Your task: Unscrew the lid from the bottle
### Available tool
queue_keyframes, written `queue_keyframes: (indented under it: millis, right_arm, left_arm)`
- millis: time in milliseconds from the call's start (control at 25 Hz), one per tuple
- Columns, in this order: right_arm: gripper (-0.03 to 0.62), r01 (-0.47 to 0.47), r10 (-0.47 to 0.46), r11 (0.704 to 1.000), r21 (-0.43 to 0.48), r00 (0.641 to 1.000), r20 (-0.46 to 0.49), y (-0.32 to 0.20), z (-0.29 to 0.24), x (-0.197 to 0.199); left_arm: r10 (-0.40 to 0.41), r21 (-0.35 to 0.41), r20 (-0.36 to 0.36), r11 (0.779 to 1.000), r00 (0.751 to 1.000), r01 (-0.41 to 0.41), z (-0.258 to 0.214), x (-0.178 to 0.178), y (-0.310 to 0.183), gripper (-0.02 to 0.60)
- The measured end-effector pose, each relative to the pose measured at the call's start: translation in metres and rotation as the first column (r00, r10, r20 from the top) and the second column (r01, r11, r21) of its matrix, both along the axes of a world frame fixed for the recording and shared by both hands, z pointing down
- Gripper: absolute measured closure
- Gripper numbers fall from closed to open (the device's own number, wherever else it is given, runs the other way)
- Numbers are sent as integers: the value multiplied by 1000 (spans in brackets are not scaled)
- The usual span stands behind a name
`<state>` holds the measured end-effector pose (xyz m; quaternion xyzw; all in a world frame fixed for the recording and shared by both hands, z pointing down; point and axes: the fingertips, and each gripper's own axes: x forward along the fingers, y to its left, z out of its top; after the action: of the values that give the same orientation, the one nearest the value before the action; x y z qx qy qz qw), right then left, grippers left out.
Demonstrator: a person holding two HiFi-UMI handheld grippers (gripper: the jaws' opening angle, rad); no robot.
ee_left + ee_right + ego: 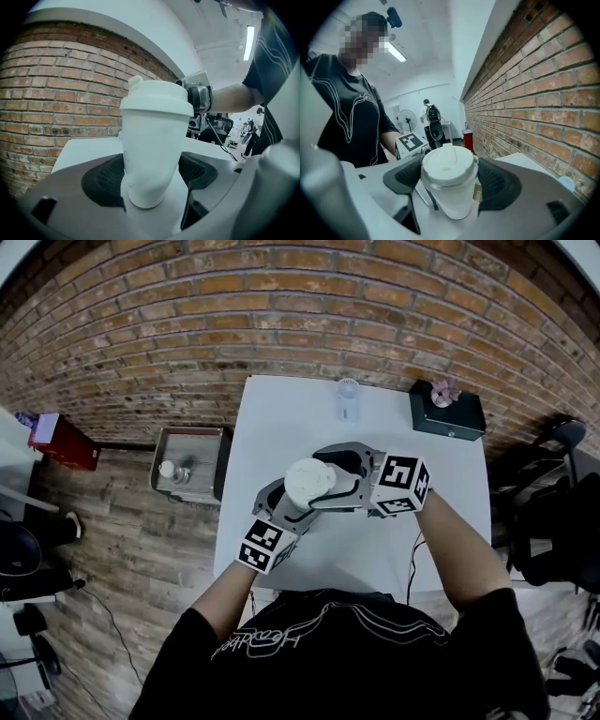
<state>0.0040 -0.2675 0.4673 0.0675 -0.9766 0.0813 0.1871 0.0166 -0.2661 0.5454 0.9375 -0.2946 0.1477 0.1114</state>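
Over the near part of the table (281,418), the bottle (150,159) is held roughly upright between the two tools: the left gripper (150,174) pinches its body low down, while the right gripper (450,182), reaching in from the opposite side, is clamped on the lid (449,164) at the top. The coming twist, I judge, turns about that upright axis, with the right gripper doing it

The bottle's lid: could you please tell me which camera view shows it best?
The right gripper view: the lid faces the camera, its whole top between the jaws. The left gripper view shows its side only; the head view, a small white disc.
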Motion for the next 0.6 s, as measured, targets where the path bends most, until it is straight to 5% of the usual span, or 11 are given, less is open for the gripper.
queue_keyframes:
  millis: [160, 280, 480, 600]
  right_arm:
    - [220, 80, -81, 996, -33, 996, -34, -1, 1, -3]
    - [215, 55, -57, 997, -54, 997, -44, -1, 0, -3]
    - [177, -124, 127, 989, -85, 992, 27, -1, -5, 3]
    - [172, -270, 269, 962, -49, 963, -15, -6, -7, 7]
  left_arm:
    - [12, -11, 9, 1000, 1000, -11, 1, -1, 0, 199]
    - [15, -16, 9, 1000, 1000, -15, 1, 0, 1, 199]
    - [13, -27, 11, 1000, 1000, -13, 1, 0, 0, 199]
    - [8, -26, 8, 1000, 1000, -7, 1, 0, 0, 199]
